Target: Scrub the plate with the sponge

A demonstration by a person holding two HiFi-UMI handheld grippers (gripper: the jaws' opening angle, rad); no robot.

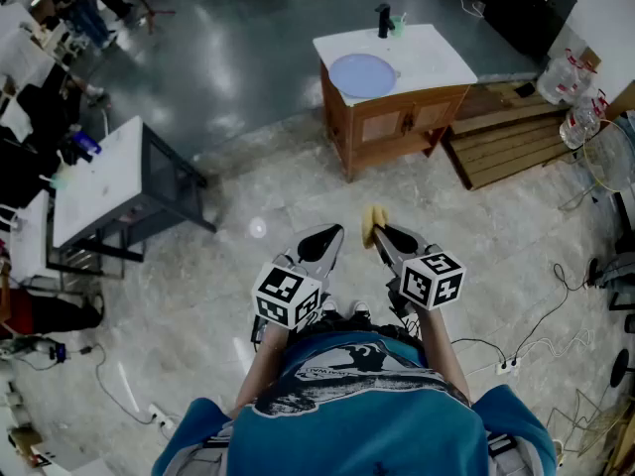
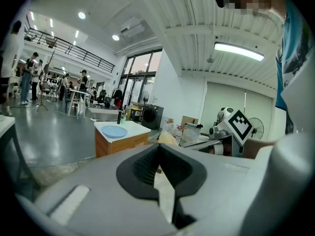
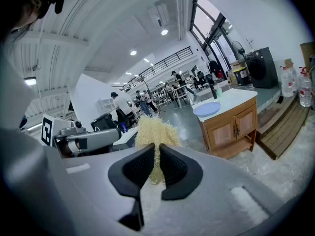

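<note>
A pale blue plate [image 1: 362, 73] lies on the white top of a wooden cabinet [image 1: 397, 127] far ahead; it also shows in the left gripper view [image 2: 114, 131] and the right gripper view [image 3: 207, 109]. My right gripper [image 1: 375, 232] is shut on a yellow fibrous sponge [image 3: 153, 134], whose tuft sticks out past the jaws [image 1: 369, 224]. My left gripper [image 1: 325, 240] is shut with nothing in it; its black pads [image 2: 147, 163] meet. Both grippers hang close to the person's chest, well short of the cabinet.
A black faucet [image 1: 383, 20] stands at the back of the cabinet top. A white table on a dark frame [image 1: 99, 181] is at the left. Wooden pallets [image 1: 516, 132] and water bottles [image 1: 575, 82] are at the right. Cables [image 1: 536, 340] run over the floor.
</note>
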